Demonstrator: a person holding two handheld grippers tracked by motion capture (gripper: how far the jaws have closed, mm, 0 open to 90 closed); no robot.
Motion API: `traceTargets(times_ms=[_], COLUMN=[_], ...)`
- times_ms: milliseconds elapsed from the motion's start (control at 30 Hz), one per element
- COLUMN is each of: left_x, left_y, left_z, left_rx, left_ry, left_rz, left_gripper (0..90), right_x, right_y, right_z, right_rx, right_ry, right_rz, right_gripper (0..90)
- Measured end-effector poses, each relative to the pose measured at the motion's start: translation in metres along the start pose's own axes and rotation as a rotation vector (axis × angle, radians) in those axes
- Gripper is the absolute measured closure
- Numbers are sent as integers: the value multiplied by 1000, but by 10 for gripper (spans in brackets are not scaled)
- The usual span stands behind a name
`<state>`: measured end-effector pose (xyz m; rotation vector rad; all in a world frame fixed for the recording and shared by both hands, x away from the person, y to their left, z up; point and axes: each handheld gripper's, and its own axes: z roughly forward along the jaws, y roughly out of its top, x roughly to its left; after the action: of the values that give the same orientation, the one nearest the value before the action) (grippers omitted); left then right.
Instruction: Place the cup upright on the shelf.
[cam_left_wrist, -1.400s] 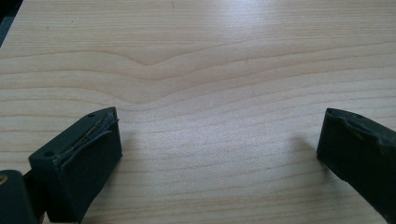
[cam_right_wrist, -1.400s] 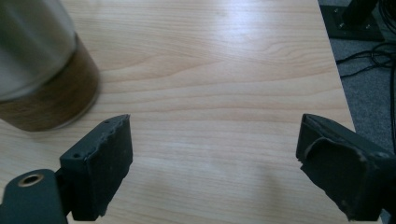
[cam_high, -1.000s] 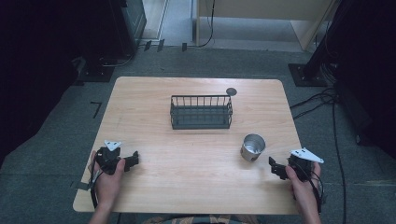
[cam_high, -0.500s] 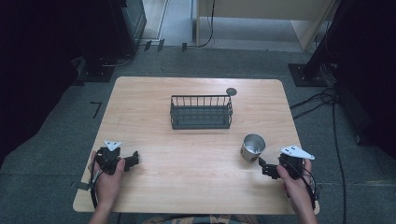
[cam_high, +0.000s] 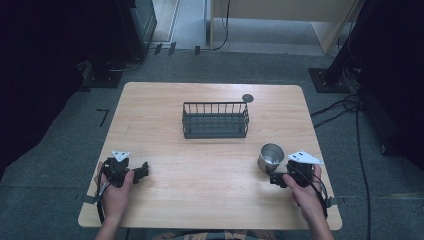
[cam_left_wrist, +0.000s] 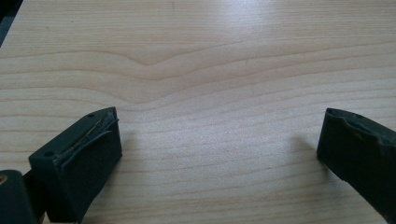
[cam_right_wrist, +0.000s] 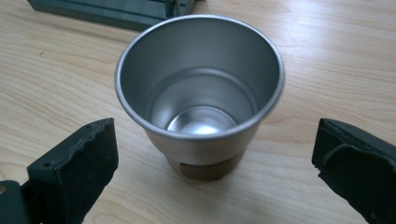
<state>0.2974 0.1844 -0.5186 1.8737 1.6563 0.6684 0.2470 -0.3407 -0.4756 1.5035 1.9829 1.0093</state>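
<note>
Right tongs (cam_high: 274, 178) nearer cup (cam_high: 270, 157) (wooden table (cam_high: 210, 160))

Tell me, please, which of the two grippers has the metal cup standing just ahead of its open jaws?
The right gripper: the metal cup stands upright just ahead of its open jaws, untouched. The left gripper, also open, faces bare table.

I am working at a light wooden table (cam_high: 210, 200) standing on grey carpet (cam_high: 50, 165), dark equipment stands (cam_high: 115, 45) flanking it, cables (cam_high: 345, 107) trailing right, pale wall panel (cam_high: 280, 15) lying beyond.
</note>
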Motion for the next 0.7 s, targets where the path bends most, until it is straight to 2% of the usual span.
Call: traceTargets(times_ms=[533,700], left_x=[0,0], left_y=[0,0], left_z=[0,0], left_rx=[1,0], left_ry=[0,0], left_rz=[1,0], left_gripper=[0,0], right_x=[11,12], right_y=[9,12], right_z=[20,26], right_rx=[13,-3], right_ry=[7,-7], right_rz=[9,39], right_gripper=[2,34])
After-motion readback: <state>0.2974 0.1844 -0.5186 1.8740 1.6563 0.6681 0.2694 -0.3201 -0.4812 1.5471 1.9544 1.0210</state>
